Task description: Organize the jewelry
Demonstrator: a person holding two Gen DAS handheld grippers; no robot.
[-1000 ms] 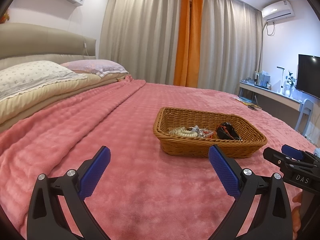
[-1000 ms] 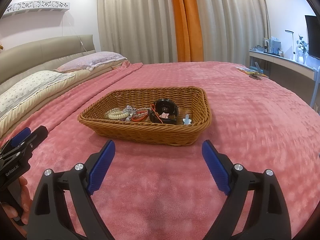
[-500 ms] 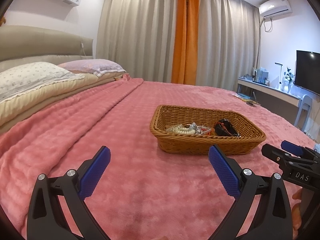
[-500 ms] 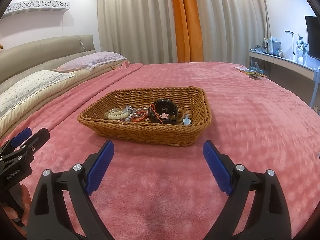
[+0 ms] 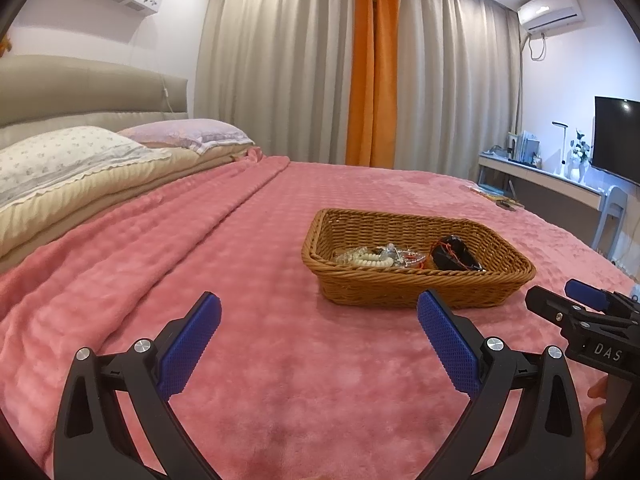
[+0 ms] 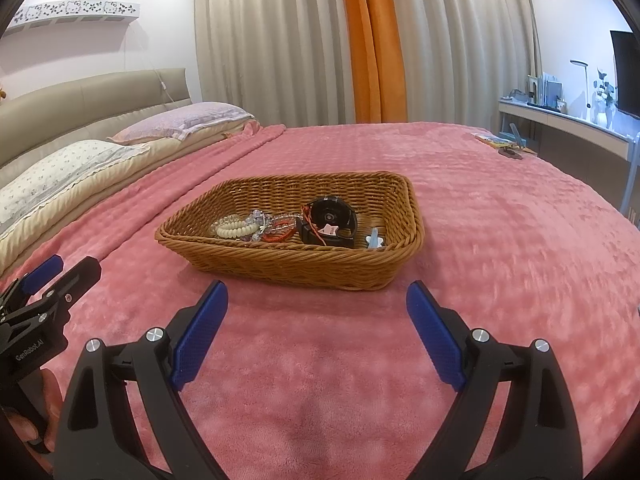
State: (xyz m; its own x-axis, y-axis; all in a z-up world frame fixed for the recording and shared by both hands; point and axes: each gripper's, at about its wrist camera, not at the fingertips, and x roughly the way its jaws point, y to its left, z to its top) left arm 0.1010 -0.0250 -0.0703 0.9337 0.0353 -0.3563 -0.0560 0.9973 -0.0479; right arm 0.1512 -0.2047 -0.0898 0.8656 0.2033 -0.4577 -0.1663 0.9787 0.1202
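Pink bedspread (image 6: 500, 220) fills both views. Left gripper (image 5: 319, 314) gapes wide, holding nothing; the basket (image 6: 304, 266) lies ahead, beads (image 6: 234, 230) at its left (black case (image 6: 330, 218) beside them); right gripper (image 6: 317, 302) likewise spread, empty.

The wicker basket (image 5: 416, 276) sits slightly higher in the left wrist view than before. The left gripper (image 5: 318, 320) seems tilted lower.

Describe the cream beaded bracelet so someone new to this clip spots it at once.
On the pink bedspread sits a wicker basket. The cream beaded bracelet lies at the jewelry heap's headboard end, farthest from the black round case. It is the only piece with chunky, opaque pale beads; its neighbours are clear crystal or red cord.
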